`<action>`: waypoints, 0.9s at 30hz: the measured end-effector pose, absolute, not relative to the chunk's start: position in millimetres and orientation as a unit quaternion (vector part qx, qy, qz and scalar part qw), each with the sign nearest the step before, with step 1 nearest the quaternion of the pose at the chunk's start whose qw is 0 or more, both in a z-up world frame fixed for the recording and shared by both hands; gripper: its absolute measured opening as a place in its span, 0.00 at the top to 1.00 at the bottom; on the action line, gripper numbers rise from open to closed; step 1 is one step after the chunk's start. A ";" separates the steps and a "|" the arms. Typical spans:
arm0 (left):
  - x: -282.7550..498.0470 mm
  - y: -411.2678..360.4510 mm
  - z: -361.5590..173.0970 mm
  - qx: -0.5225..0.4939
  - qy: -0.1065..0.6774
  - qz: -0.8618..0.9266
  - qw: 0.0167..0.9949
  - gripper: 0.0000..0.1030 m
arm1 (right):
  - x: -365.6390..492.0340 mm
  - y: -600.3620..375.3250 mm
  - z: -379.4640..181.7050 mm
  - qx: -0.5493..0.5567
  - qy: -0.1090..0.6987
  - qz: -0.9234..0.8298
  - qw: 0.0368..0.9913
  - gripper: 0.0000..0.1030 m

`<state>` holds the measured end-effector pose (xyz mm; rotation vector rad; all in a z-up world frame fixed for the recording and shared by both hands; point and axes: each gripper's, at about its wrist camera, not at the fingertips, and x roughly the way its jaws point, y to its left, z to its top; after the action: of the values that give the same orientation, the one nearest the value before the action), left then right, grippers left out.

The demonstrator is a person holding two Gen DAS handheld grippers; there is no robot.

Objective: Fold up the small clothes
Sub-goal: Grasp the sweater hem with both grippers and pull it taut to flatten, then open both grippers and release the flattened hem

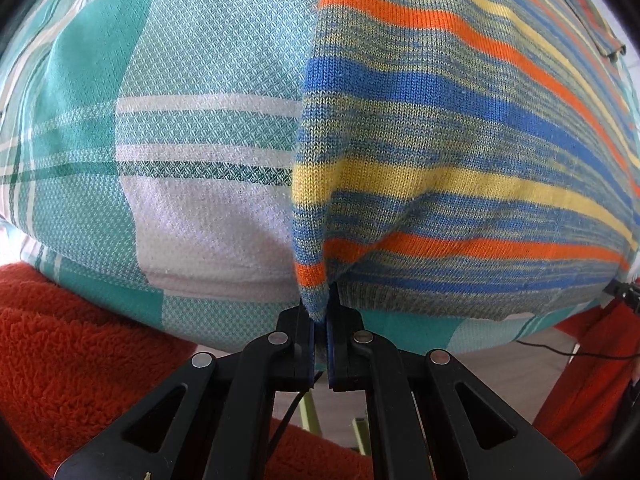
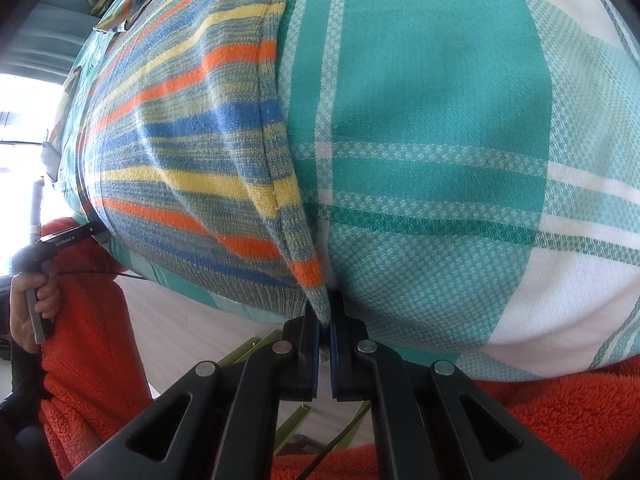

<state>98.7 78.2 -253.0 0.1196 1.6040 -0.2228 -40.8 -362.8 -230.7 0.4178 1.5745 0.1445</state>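
Item: striped knit garment (image 1: 460, 152), blue, orange and yellow bands, lying on a teal-and-white checked cloth (image 1: 192, 128) that covers the work surface.

Left gripper (image 1: 319, 312): jaws closed, pinching one near corner of the garment's hem.

Right gripper (image 2: 324, 312): jaws closed, pinching the opposite near corner (stitched side seam visible just above the pinch).

Person: orange fleece sleeve (image 1: 72, 360) below the cloth edge; in the right wrist view a hand (image 2: 32, 304) holds the other gripper's handle.

Progress: early, by judgement. Both corners secured; the body appears spread flat, slightly rumpled, no fold visible. Remaining: carry hem over, flatten, release.
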 end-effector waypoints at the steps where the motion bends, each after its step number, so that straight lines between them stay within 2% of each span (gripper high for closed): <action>1: 99.9 77.3 -255.5 0.053 0.717 -0.099 0.688 0.98 | -40.8 -363.0 -230.2 0.184 0.703 0.064 0.684 0.97; 6: 106.3 79.3 -263.1 0.054 0.720 -0.096 0.685 0.98 | -39.8 -357.9 -230.9 0.177 0.706 0.061 0.683 0.98; 10: 107.5 77.7 -269.0 0.063 0.729 -0.096 0.675 0.93 | -39.6 -350.6 -230.7 0.170 0.708 0.058 0.683 0.98; 11: 105.9 77.0 -268.3 0.067 0.733 -0.094 0.670 0.89 | -40.1 -348.0 -229.9 0.170 0.709 0.055 0.682 0.94; 12: 100.4 76.7 -264.5 0.071 0.738 -0.094 0.665 0.73 | -41.7 -346.3 -229.0 0.168 0.711 0.052 0.680 0.84; 13: 95.7 77.3 -260.4 0.074 0.740 -0.095 0.662 0.49 | -44.4 -344.4 -226.1 0.159 0.716 0.044 0.678 0.78; 14: 89.4 78.8 -252.6 0.077 0.735 -0.097 0.667 0.41 | -47.7 -343.7 -222.2 0.146 0.720 0.036 0.677 0.63; 15: 82.9 80.5 -242.3 0.082 0.725 -0.100 0.677 0.37 | -51.6 -343.6 -216.4 0.134 0.722 0.030 0.678 0.54; 18: 69.2 86.5 -203.0 0.094 0.683 -0.094 0.718 0.37 | -63.4 -349.8 -185.7 0.095 0.710 0.013 0.698 0.53; 20: 66.9 86.5 -174.3 0.082 0.645 -0.096 0.753 0.30 | -66.1 -353.6 -155.9 0.062 0.681 -0.012 0.730 0.53; 22: 71.1 78.0 -153.9 0.068 0.609 -0.107 0.783 0.15 | -61.5 -349.0 -128.6 0.049 0.645 -0.015 0.763 0.53; 24: 80.6 59.7 -147.6 0.057 0.581 -0.135 0.801 0.10 | -49.1 -335.0 -112.0 0.058 0.612 0.009 0.789 0.53; 27: 99.7 29.9 -166.4 0.055 0.577 -0.167 0.798 0.10 | -25.0 -308.2 -118.4 0.090 0.574 0.074 0.811 0.52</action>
<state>99.7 29.9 -166.4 0.1180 1.2384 -0.3585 -25.0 -308.2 -118.4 0.1913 1.2265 0.1581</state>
